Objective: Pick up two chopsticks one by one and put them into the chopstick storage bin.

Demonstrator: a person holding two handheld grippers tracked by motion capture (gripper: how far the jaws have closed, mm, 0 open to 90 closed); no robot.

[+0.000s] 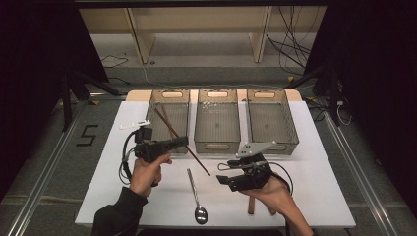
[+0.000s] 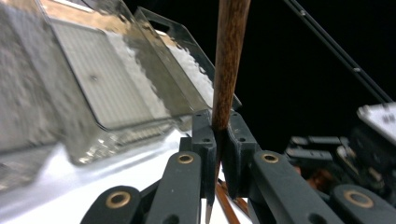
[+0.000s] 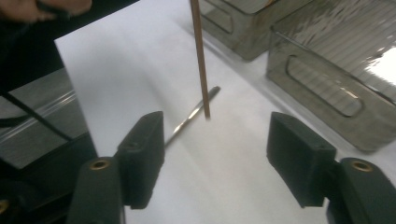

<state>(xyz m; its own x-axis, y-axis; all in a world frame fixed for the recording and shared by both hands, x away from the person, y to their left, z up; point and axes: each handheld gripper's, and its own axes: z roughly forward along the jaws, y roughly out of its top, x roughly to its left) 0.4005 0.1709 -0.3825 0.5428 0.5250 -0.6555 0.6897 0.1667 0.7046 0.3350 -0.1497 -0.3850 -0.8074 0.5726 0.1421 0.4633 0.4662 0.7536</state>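
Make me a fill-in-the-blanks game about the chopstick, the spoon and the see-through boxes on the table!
1. The left hand-held gripper is shut on a long brown wooden ____.
2. The shiny metal spoon lies on the white ____.
3. The number of clear plastic bins in a row is ____.
4. The right hand-held gripper has jaws that stand ____, with nothing between them.

Missing words: chopstick; table; three; open

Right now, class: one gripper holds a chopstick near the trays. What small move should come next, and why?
Probably carry the chopstick further over the left tray and lower it in. The left gripper is clamped on it mid-length, with its far end already above that tray, while the right gripper stands open, holding nothing.
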